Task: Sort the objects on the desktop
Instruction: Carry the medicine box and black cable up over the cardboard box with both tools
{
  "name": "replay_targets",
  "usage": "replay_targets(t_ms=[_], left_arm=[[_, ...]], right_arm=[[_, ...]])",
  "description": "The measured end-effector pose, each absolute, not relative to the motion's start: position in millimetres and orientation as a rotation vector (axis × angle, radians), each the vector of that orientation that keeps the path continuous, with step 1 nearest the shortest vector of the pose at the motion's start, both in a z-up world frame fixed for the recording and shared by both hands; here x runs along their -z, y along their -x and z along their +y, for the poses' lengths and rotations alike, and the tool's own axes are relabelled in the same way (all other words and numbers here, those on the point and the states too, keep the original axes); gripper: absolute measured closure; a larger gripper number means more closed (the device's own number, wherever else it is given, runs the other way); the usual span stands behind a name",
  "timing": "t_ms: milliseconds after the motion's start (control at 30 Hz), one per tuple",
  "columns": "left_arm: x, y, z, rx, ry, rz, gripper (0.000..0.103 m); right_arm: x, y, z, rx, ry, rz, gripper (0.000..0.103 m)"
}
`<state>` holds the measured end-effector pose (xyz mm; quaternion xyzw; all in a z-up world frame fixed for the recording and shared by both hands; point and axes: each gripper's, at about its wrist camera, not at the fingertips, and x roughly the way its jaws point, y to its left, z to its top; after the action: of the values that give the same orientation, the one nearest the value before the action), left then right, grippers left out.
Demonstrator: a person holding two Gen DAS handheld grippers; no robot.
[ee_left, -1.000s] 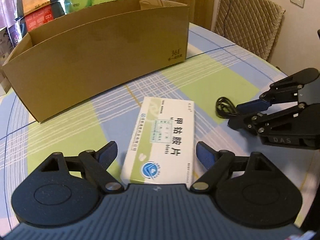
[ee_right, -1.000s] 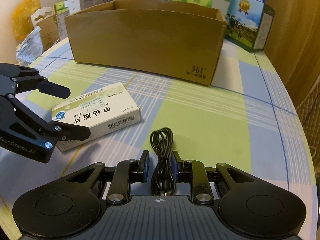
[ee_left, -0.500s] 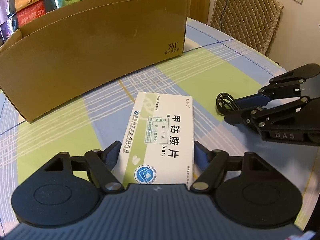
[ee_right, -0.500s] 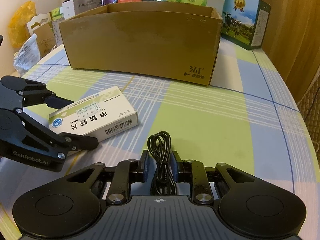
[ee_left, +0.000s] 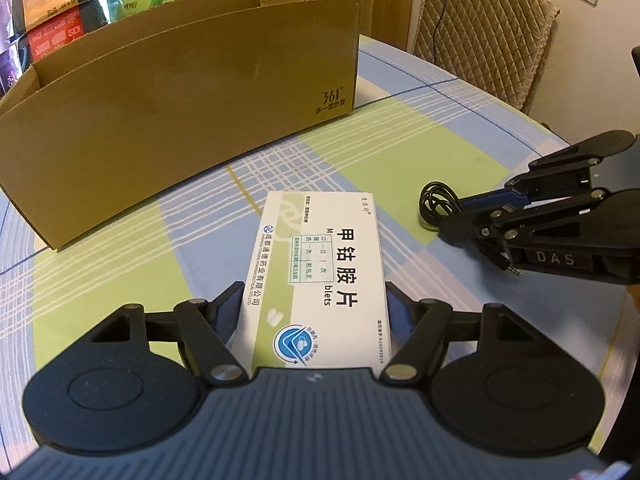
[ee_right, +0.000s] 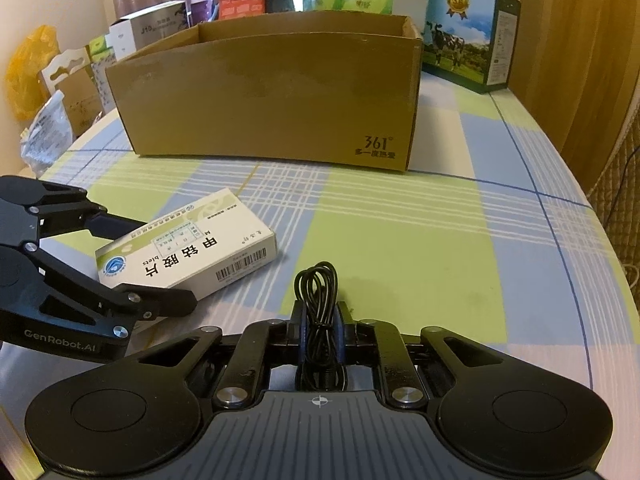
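At lower centre of the left wrist view, the left gripper (ee_left: pixel 314 306) clamps the white-and-green cardboard medicine box (ee_left: pixel 320 276) on the checked tablecloth (ee_left: pixel 400 152). Lower centre of the right wrist view, the right gripper (ee_right: pixel 320 320) pinches a coiled black cable (ee_right: pixel 318 284); the open brown cardboard box (ee_right: pixel 272 92) stands above.

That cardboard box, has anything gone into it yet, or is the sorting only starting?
Only starting, it seems. Nothing shows inside the cardboard box, though its floor is hidden. In hand: the right tongs are shut on the coiled black cable, and the left tongs straddle the white medicine box, which lies on the table; whether they grip it is unclear. Left: moving both, probably into the box.
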<state>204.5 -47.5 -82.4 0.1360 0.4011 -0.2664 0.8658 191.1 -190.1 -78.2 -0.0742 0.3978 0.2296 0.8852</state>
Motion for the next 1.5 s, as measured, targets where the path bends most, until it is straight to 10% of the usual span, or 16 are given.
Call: replay_targets(t_ms=[1500], left_arm=[[15,-153,-6,0.342,-0.213,0.762,0.035]], right_arm=[[15,-141,-190,-0.467,0.108,0.750,0.093]])
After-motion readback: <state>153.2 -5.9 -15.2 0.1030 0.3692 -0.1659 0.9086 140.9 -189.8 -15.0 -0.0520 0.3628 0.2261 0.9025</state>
